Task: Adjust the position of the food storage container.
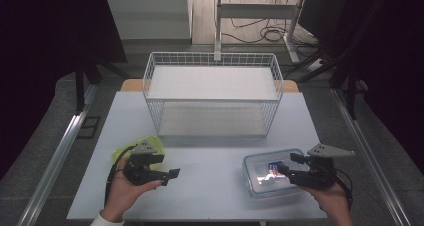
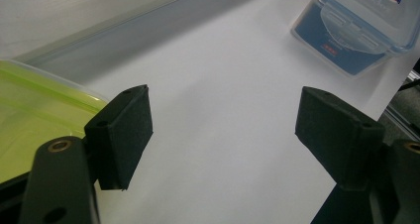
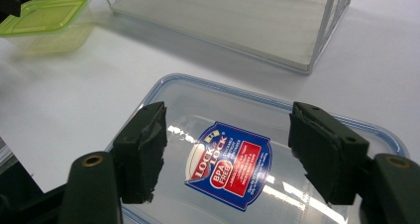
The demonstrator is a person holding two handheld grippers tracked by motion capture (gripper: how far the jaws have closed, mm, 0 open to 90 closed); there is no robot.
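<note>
containers: 2 – green-lidded box (image 1: 141, 147) near table's left edge, clear blue-rimmed box (image 1: 270, 172) near right edge | wire baskets: 1 (image 1: 212, 93) at far edge

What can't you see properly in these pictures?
- Green box: in the high view, the left gripper and its hand cover most of it.
- Clear box: in the high view, the right gripper hides its right end; the label is too small to read.
- Clear box: in the left gripper view, the top edge cuts it off.
</note>
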